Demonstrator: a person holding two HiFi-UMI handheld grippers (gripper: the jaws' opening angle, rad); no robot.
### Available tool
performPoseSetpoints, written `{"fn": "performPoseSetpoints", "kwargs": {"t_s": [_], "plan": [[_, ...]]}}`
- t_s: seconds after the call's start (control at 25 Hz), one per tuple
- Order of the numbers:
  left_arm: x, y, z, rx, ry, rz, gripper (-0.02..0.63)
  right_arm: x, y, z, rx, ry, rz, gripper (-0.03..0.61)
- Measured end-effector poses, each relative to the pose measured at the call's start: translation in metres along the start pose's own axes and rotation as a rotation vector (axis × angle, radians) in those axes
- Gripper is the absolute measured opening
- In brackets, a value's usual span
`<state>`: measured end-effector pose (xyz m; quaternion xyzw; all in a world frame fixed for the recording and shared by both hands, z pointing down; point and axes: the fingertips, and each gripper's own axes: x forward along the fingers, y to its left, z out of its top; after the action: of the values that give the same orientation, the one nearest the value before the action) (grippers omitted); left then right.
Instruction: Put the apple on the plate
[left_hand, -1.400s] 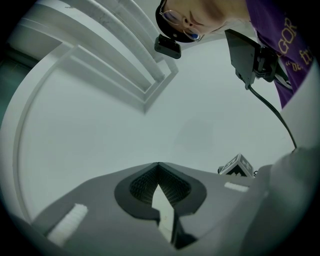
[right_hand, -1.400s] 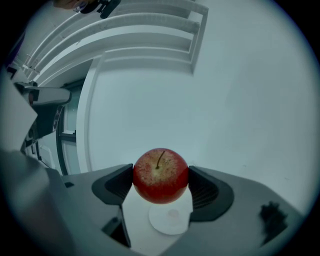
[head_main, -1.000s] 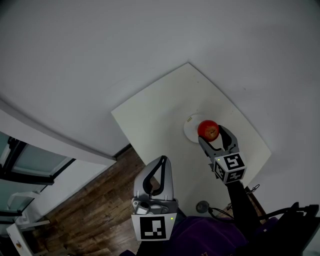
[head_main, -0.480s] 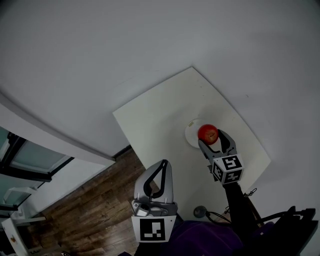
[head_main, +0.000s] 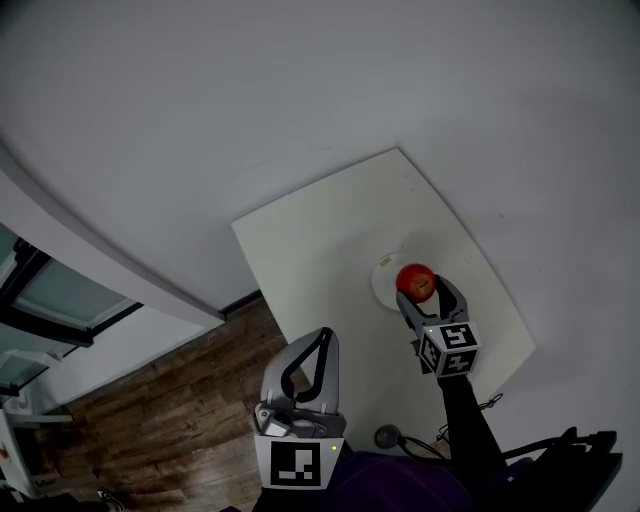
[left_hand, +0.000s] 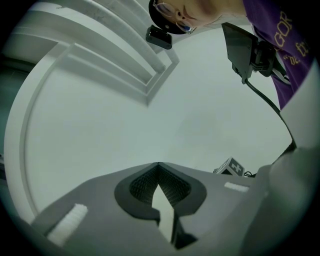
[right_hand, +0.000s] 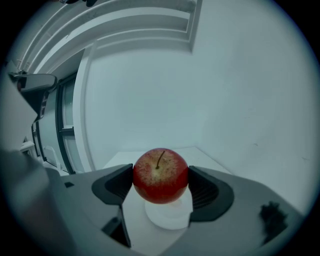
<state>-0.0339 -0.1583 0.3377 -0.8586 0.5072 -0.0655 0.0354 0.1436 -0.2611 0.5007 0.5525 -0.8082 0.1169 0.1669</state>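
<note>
The apple (right_hand: 160, 175) is being gripped stem-up between the jaws of the right gripper (head_main: 424, 291), directly over the white plate (right_hand: 169, 219) on the pale table (head_main: 310, 240); contact with the plate cannot be told. The left gripper (left_hand: 159, 167) is being held near-left, off the table, jaws pressed together on nothing.

Only the plate (head_main: 382, 284) stands on the table (head_main: 310, 250), walls (head_main: 250, 100) flanking.

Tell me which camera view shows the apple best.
Right gripper view: the apple sits large and central, stem up, clamped between the jaws. Head view shows it small. Left gripper view misses it.
</note>
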Motion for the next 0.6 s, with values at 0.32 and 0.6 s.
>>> {"fn": "performPoseSetpoints", "kwargs": {"t_s": [0.32,0.6], "plan": [[-0.001,-0.001,0.003,0.019,-0.007,-0.004,0.006,0.006,-0.004,-0.016,0.018,0.042,0.001,0.353],[-0.001,-0.003,-0.001,0.013,0.014,-0.008,0.006,0.008,-0.005,-0.024,0.026,0.061,0.003,0.353]]}}
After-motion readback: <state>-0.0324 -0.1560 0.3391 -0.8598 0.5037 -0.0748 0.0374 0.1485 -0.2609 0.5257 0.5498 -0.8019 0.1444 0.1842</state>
